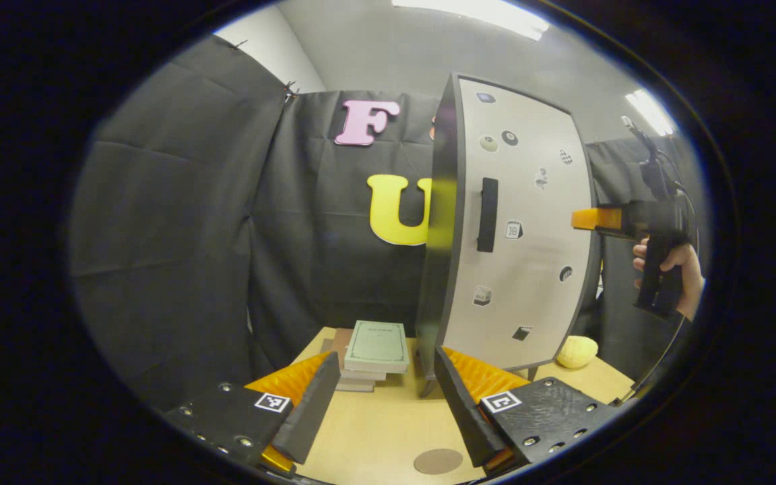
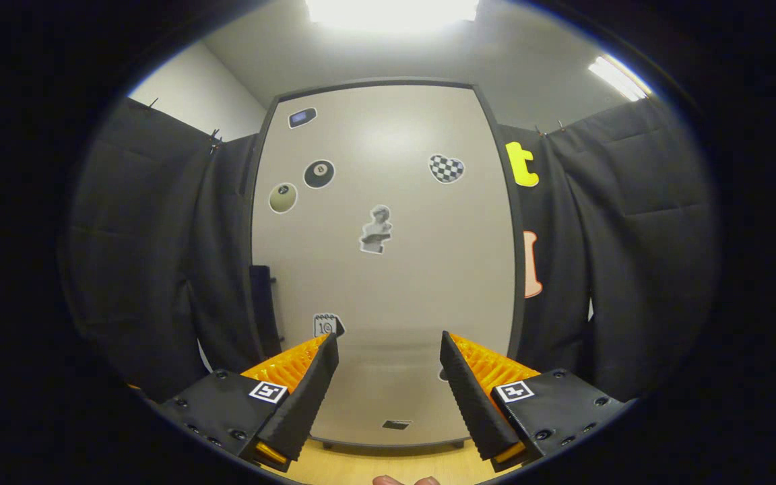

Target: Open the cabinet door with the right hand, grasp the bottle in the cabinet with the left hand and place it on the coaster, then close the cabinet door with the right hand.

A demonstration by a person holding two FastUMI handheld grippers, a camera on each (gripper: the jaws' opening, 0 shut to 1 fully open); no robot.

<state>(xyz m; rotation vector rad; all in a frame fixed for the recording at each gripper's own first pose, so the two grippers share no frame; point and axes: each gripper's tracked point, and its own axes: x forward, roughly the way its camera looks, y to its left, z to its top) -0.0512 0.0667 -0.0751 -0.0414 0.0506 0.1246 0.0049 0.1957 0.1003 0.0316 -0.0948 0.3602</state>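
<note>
The cabinet (image 1: 509, 222) stands on the table, its pale sticker-covered door flush against the dark body. A dark vertical handle (image 1: 487, 214) sits near the door's left edge. No bottle is in sight; the cabinet's inside is hidden. A round brown coaster (image 1: 438, 461) lies on the table just in front of my left gripper (image 1: 386, 356), which is open and holds nothing. In the left gripper view my right gripper (image 1: 593, 219) hovers by the door's right edge, held by a hand (image 1: 681, 266). In the right gripper view the right gripper (image 2: 388, 340) is open, facing the door (image 2: 388, 269), with the handle (image 2: 263, 303) to its left.
A stack of books (image 1: 376, 347) lies on the wooden table (image 1: 368, 431) left of the cabinet. A pale yellow rounded object (image 1: 576, 351) rests at the cabinet's right foot. Black cloth walls close in on all sides.
</note>
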